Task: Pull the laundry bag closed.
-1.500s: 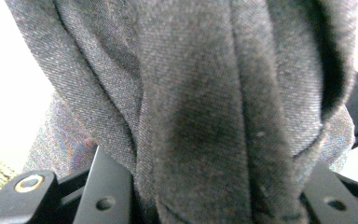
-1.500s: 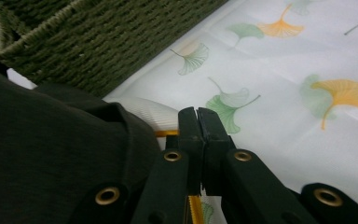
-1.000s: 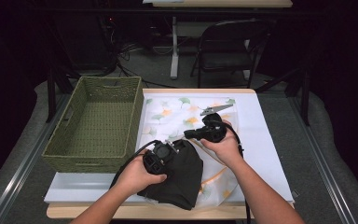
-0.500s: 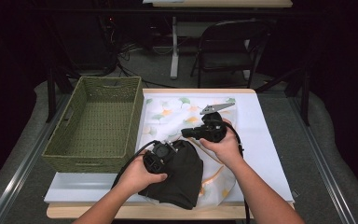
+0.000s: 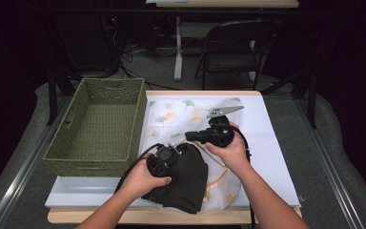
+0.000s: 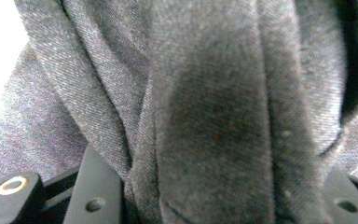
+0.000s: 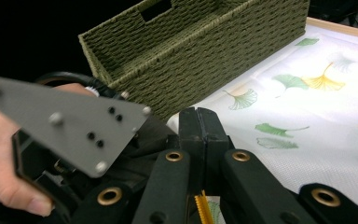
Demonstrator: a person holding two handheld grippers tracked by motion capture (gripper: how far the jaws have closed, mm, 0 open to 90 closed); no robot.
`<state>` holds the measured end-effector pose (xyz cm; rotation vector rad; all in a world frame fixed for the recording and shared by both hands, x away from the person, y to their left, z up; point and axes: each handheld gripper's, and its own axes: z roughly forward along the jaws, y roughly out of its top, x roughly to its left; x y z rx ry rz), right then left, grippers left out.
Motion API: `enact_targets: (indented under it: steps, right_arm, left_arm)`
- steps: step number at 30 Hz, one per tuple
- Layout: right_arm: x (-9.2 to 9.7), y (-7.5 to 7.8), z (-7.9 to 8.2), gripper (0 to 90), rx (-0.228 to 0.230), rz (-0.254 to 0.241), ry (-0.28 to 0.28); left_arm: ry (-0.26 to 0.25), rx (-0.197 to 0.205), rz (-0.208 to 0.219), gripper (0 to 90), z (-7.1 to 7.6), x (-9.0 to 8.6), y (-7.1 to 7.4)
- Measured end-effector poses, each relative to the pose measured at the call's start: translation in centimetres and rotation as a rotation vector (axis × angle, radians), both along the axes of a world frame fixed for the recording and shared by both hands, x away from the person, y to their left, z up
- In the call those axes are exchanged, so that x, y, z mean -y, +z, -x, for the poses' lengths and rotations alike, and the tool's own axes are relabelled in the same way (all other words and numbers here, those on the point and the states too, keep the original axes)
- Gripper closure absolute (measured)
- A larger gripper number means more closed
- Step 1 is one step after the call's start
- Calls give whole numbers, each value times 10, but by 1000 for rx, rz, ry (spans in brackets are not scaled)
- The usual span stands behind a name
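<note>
Both tongs work at the near edge of the worktop (image 5: pixel 276 157), over a bundle of dark cloth (image 5: pixel 186 181). The left tongs (image 5: pixel 164 155) sit on top of that cloth near its left side, held from below by the left hand (image 5: pixel 140 179); in the left gripper view thick folds of the dark cloth (image 6: pixel 205 116) run up between the two black jaws, which stand partly apart and have just been opening, so the pads no longer clamp the fabric even though it lies between them. The right tongs (image 5: pixel 193 137) hover just above and beyond the cloth, pointing left toward the basket (image 5: pixel 95 124), with the right hand (image 5: pixel 228 150) wrapped round the body. In the right gripper view the right tongs (image 7: pixel 198 114) have their two tips pressed flat together with nothing between them, fully closed and empty. Beyond those tips lies a white sheet printed with green and yellow leaves (image 7: pixel 307 102), spread on the worktop, and the dark cloth rests on its near part. The woven green basket (image 7: pixel 200 42) stands at the left of the sheet, its wall close beside the sheet's edge. A grey three-cornered plate (image 7: pixel 70 123) on the left tongs fills the near left of that view.
</note>
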<state>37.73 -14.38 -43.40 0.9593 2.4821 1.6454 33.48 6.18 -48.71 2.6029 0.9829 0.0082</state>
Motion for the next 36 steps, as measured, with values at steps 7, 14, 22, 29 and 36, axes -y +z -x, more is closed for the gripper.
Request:
enact_targets:
  steps: [7,14,22,29,36]
  right_arm:
    - [-1,-9,16,900,32,-9,-16]
    - [1,-13,23,900,49,-10,-35]
    - [6,-12,23,900,41,-23,-52]
    - [3,-13,27,900,60,-21,-45]
    - [1,-9,32,900,83,-34,-36]
  left_arm:
    - [12,0,14,540,0,-2,0]
    - [32,-19,56,560,-5,-3,4]
    - [37,3,47,562,-7,5,10]
    - [60,1,42,558,-10,10,12]
    - [86,23,54,558,-18,13,21]
